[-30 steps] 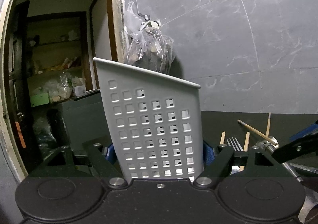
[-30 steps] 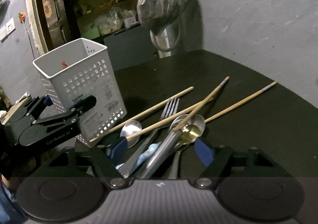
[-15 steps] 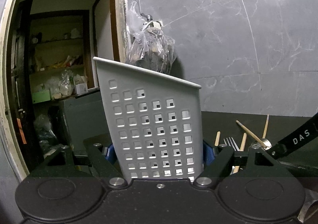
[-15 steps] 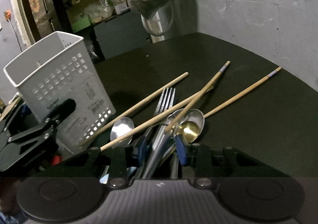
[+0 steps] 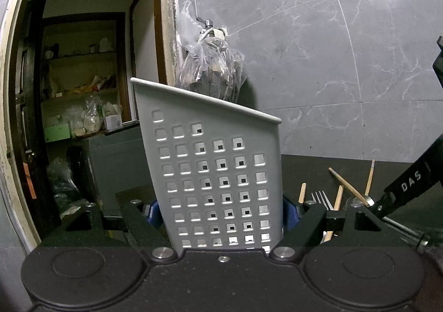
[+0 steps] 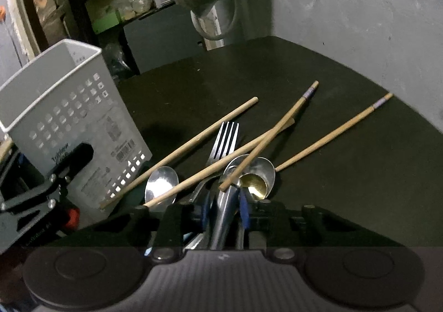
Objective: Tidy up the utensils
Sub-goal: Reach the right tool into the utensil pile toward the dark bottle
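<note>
Right tongs (image 6: pixel 223 208) closing around spoon handles (image 6: pixel 221 218); left tongs (image 5: pixel 220 212) clamp caddy (image 5: pixel 213 173).

The utensil holder (image 6: pixel 72 118) stands on the table (image 6: pixel 346 173), left of the utensil pile (image 6: pixel 235 162).

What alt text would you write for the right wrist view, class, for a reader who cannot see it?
The right gripper is closing its jaws around a metal spoon handle in a heap of spoons, a fork and wooden chopsticks on a dark table. At left, the left gripper holds a white perforated utensil holder.
</note>
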